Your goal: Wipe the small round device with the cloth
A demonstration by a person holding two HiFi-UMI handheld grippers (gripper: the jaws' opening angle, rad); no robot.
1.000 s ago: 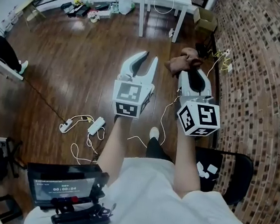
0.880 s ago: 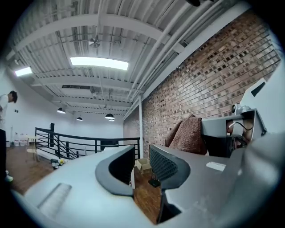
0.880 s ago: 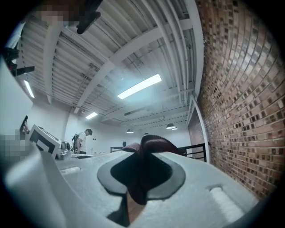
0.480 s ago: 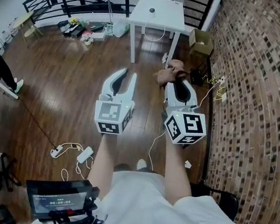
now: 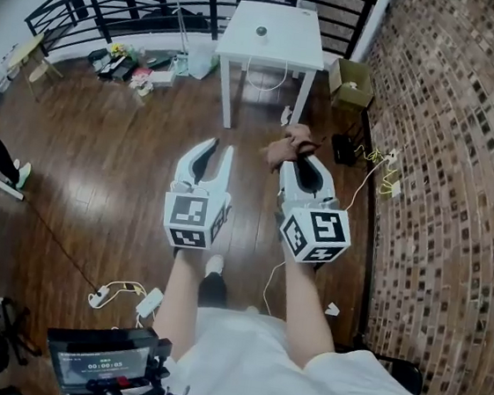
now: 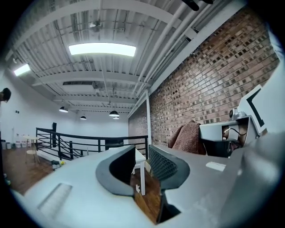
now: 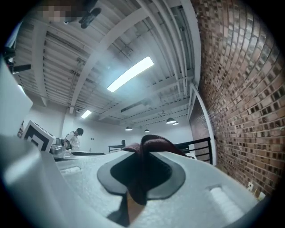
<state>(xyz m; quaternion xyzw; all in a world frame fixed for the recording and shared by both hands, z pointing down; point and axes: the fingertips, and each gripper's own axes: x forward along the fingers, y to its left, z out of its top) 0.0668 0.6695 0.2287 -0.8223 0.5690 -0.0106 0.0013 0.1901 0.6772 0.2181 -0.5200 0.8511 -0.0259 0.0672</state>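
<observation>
- My right gripper (image 5: pixel 298 156) is clamped on the crumpled brown cloth (image 5: pixel 286 145). Its own view shows the fabric pinched between the pads and bunching up above them. I judge that enough cloth stands past the tips to wipe with, so I would not regrip.
- My left gripper (image 5: pixel 209 154) has its jaws drawn in as close as they go, with only a thin slot between them and nothing in it. It rides at 9 o'clock of the right one, apart from it.
- The small round dark device (image 5: pixel 262 32) sits on the square white table (image 5: pixel 286 53), near the middle of the top. It is at 12 o'clock from both grippers and well apart from them. No wiping has begun, so the step in hand is the approach.
- To do it well I would walk the rig up square to the table's near edge. Then I would lower the cloth onto the device from above, leading with the loose bunch and not the hard tips.
- The device looks light, and I expect it could skate on the smooth top. I would set the empty left gripper just beside it at its 9 o'clock as a stop, then wipe in short, light strokes toward that stop.
- On the way in I would steer clear of the open cardboard box (image 5: pixel 352 82) at 3 o'clock of the table. The loose cables (image 5: pixel 376 154) on the wooden floor at its 4 o'clock also need avoiding.
</observation>
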